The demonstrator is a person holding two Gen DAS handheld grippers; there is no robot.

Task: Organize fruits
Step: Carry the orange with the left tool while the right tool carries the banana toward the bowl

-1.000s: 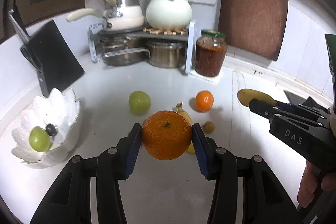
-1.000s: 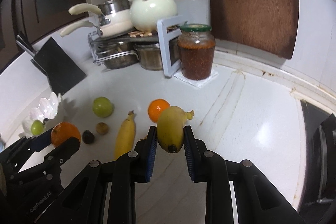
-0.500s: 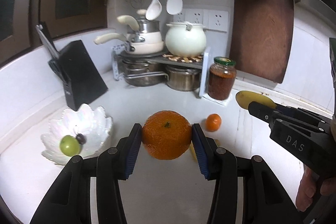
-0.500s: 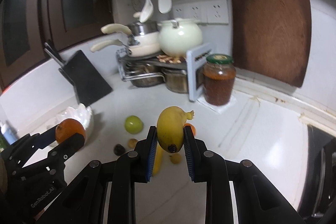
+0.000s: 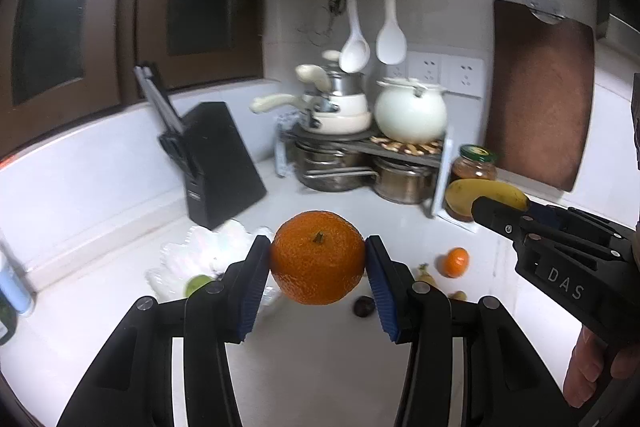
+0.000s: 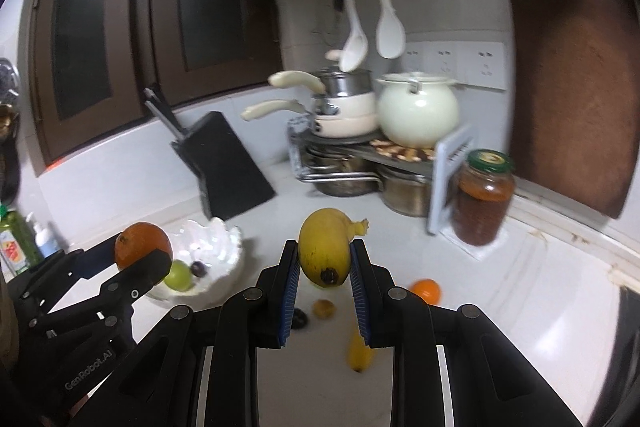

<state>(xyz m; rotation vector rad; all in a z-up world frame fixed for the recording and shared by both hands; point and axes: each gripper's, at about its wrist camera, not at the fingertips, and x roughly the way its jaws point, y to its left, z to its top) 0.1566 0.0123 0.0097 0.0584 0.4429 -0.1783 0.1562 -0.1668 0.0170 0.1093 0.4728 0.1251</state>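
L gripper (image 5: 318,269) clenched on big orange (image 5: 317,257), blue pads touching its sides, held up off the white counter (image 5: 120,227). R gripper (image 6: 325,265) clenched on a banana (image 6: 325,251), stem end pointing to 2 o'clock, also in the air. In R wrist view: shell-shaped white bowl (image 6: 218,247) at 9 o'clock of the banana, w/ green fruit (image 6: 178,275) and dark grape (image 6: 199,268) inside. On counter under R gripper: 2nd banana (image 6: 359,351), small orange (image 6: 427,291) at 4 o'clock, two small brownish fruits, blurred. Jar (image 6: 483,197) at 2 o'clock, knife block (image 6: 230,171) at 10.
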